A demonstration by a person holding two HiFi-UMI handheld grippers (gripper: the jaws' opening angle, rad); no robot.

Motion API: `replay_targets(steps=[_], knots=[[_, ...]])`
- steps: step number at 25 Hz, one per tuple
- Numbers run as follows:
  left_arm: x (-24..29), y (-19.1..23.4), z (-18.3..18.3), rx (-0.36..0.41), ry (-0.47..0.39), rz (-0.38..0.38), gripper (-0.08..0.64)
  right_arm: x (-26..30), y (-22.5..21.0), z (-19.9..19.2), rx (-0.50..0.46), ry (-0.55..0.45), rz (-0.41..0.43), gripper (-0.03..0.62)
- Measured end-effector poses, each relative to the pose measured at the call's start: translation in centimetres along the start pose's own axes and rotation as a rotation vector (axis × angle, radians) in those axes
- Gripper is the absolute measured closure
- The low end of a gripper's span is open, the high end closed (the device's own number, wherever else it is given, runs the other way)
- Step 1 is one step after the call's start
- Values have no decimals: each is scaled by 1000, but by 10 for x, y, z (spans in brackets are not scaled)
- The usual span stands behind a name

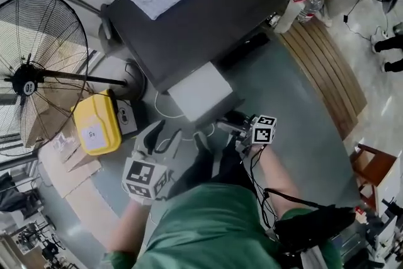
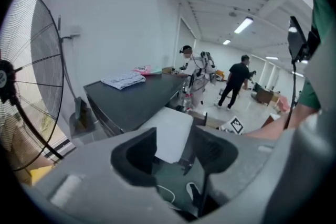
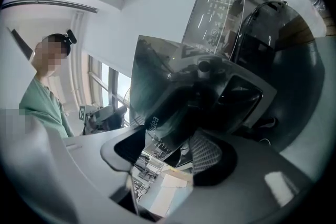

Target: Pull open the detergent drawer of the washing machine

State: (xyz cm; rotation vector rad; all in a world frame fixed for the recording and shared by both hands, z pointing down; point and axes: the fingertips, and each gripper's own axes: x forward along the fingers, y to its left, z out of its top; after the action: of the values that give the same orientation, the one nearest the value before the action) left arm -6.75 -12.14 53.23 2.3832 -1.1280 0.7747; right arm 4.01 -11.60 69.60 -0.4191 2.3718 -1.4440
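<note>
right claw (image 1: 233, 126): clamped on the dark front panel of the detergent drawer (image 1: 200, 92) | drawer: pulled well out of the washing machine (image 1: 189, 22), white top showing | left claw (image 1: 162, 135): jaws apart, empty, just beside the drawer

Open floor (image 1: 283, 110) lies right of the jutting detergent drawer (image 1: 200, 90) (a yellow box (image 1: 97, 123) and standing fan (image 1: 31, 72) crowd the left side).
</note>
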Motion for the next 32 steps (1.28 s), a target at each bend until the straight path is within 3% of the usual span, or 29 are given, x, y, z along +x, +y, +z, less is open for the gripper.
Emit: replay_targets(steps=[11, 19, 25, 32], knots=[[11, -16, 12, 32, -3, -45, 357, -16, -10, -13, 35, 24, -70, 339], [15, -8, 19, 27, -23, -49, 357, -30, -9, -25, -116, 134, -315, 342], [13, -2, 31, 16, -57, -50, 359, -54, 15, -3, -203, 116, -482, 373], [6, 7, 49, -5, -108, -34, 373, -82, 65, 67, -358, -12, -763, 414]])
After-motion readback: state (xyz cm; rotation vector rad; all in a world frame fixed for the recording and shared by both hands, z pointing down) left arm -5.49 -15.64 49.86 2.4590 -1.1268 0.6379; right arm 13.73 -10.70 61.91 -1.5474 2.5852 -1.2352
